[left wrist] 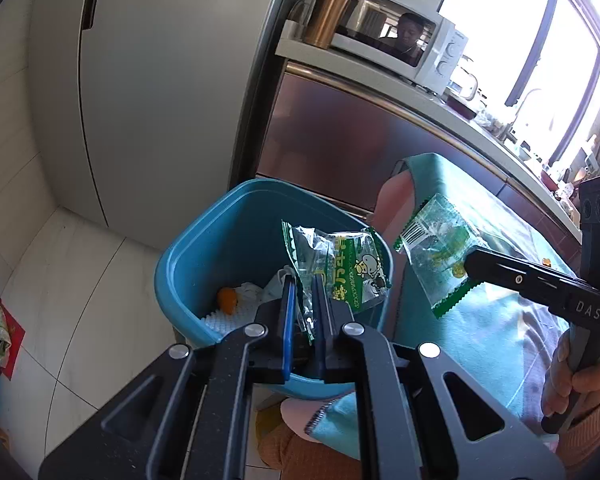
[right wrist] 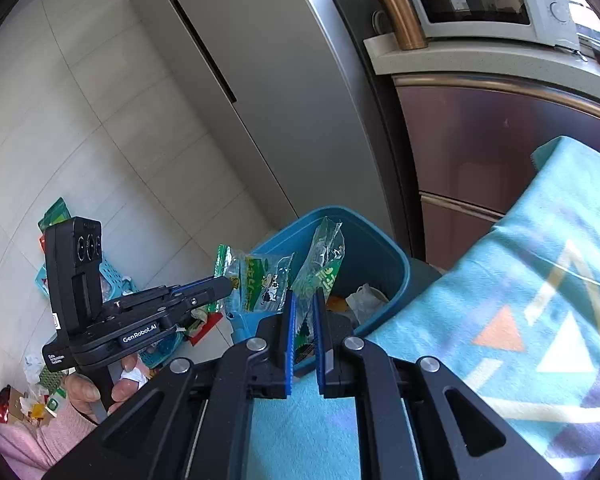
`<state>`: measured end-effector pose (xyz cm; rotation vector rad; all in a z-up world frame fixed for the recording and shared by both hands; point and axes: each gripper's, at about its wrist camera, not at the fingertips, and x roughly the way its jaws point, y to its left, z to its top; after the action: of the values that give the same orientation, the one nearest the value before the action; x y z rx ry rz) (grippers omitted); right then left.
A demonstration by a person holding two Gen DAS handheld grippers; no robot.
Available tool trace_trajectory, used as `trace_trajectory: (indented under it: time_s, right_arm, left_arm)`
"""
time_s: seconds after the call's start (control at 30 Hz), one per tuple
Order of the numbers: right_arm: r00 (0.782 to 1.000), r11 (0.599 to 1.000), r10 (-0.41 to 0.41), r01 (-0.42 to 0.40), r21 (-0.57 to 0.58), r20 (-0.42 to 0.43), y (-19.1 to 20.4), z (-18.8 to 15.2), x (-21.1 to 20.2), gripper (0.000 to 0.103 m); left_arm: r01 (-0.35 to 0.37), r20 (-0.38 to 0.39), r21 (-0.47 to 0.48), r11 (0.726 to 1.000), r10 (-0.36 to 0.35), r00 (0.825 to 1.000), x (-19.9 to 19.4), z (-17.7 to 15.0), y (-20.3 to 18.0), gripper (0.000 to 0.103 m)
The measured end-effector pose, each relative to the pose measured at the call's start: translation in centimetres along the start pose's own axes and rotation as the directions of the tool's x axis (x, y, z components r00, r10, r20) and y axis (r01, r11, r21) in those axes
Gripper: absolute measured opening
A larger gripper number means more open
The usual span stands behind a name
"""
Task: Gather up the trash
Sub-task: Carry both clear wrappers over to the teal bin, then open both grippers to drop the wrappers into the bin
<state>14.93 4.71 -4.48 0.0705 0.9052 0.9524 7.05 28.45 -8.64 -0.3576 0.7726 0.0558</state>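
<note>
A blue trash bin (left wrist: 220,240) stands on the floor, also in the right wrist view (right wrist: 384,264); inside lie an orange peel (left wrist: 227,300) and white scraps. My left gripper (left wrist: 303,280) is shut on a green-and-clear cow-print wrapper (left wrist: 340,268), held above the bin; it shows from the side in the right wrist view (right wrist: 230,282) with its wrapper (right wrist: 260,284). My right gripper (right wrist: 303,296) is shut on a second green-and-clear wrapper (right wrist: 324,256) over the bin's rim; in the left wrist view it (left wrist: 466,264) holds that wrapper (left wrist: 436,248) right of the bin.
A teal patterned cloth (right wrist: 500,320) covers a surface right of the bin. A grey fridge (left wrist: 140,80) and steel cabinet (left wrist: 340,140) stand behind, with a microwave (left wrist: 400,44) and copper tumbler (left wrist: 328,12) on the counter. More litter and a small basket (right wrist: 112,284) lie on the floor at left.
</note>
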Motion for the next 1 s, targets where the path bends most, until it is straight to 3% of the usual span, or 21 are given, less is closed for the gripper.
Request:
trace_trajectory:
  time_s: [0.57,0.7,0.9,1.0]
  right_arm:
    - [0.989,0.999,-0.033,0.034,0.006,-0.145,0.8,0.4,6.7,0.011]
    - [0.988,0.999,-0.043,0.045,0.011,-0.149,0.8,0.2,6.7,0.017]
    - [0.99,0.999,-0.038,0.042,0.026,-0.137,0.6,0.1,6.4,0.017]
    - [0.991,0.999,-0.032,0.036,0.028,-0.127,0.4,0.0,6.0,0.019]
  left_arm:
    - [-0.061,-0.067,-0.021,0.998,0.059,0.996,5.1,0.1,1.1,0.009]
    - [-0.068,-0.083,-0.017,0.998,0.067,0.994,6.3,0.1,0.9,0.009]
    - [-0.047,-0.103,-0.053,0.997,0.041,0.994,7.9,-0.1,1.1,0.011]
    - [-0.049,-0.106,-0.049,0.998,0.044,0.993,8.2,-0.2,0.8,0.018]
